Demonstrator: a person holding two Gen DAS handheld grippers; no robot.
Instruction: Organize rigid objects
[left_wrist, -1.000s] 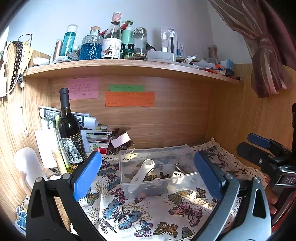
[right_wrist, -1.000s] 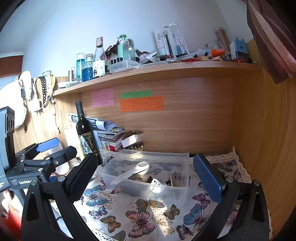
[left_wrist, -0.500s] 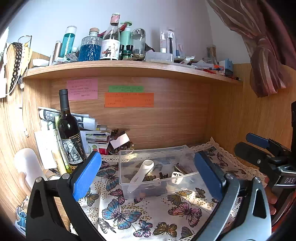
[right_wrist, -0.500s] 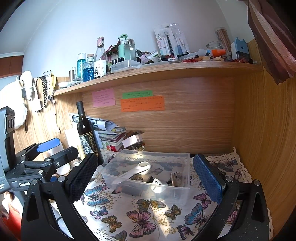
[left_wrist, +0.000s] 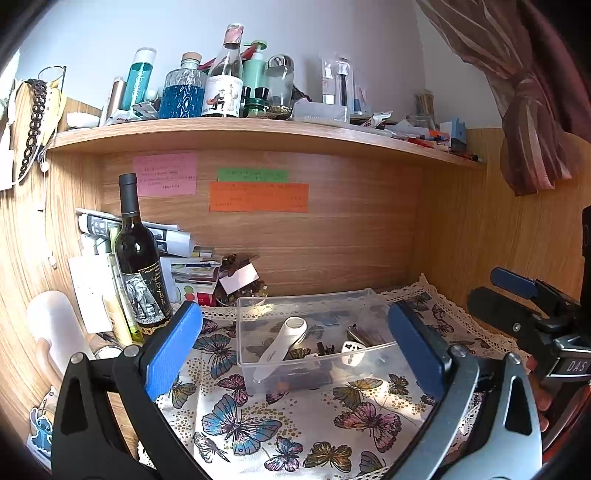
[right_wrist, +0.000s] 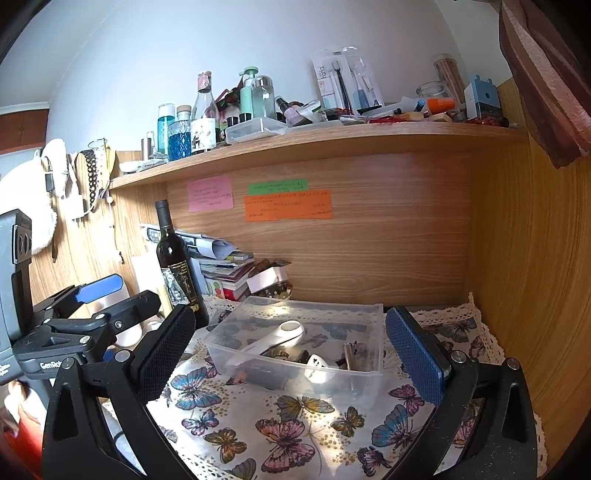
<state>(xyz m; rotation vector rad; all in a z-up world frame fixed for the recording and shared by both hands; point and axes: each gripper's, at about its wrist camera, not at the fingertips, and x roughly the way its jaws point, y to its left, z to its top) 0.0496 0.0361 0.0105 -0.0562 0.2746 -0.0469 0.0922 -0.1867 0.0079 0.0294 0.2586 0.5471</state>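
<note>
A clear plastic bin (left_wrist: 258, 363) (right_wrist: 255, 369) stands on the butterfly cloth (left_wrist: 258, 417) under the shelf. In it lie a long white tool (left_wrist: 284, 341) (right_wrist: 275, 338), a white plug (left_wrist: 351, 350) (right_wrist: 317, 367) and several small dark metal items. My left gripper (left_wrist: 295, 349) is open and empty, held a little in front of the bin. My right gripper (right_wrist: 291, 354) is open and empty, also in front of the bin. Each gripper shows at the edge of the other's view: the right one (left_wrist: 517, 306), the left one (right_wrist: 107, 299).
A dark wine bottle (left_wrist: 138, 258) (right_wrist: 177, 266) stands left of the bin beside stacked papers and books (left_wrist: 184, 266). A jar with a white tag (left_wrist: 240, 284) is behind the bin. The shelf above (left_wrist: 258, 129) is crowded with bottles. A wooden wall (right_wrist: 517, 277) closes the right side.
Both grippers drifted slightly; the bin sits a touch lower and farther in the views. Nothing was taken hold of or let go.
</note>
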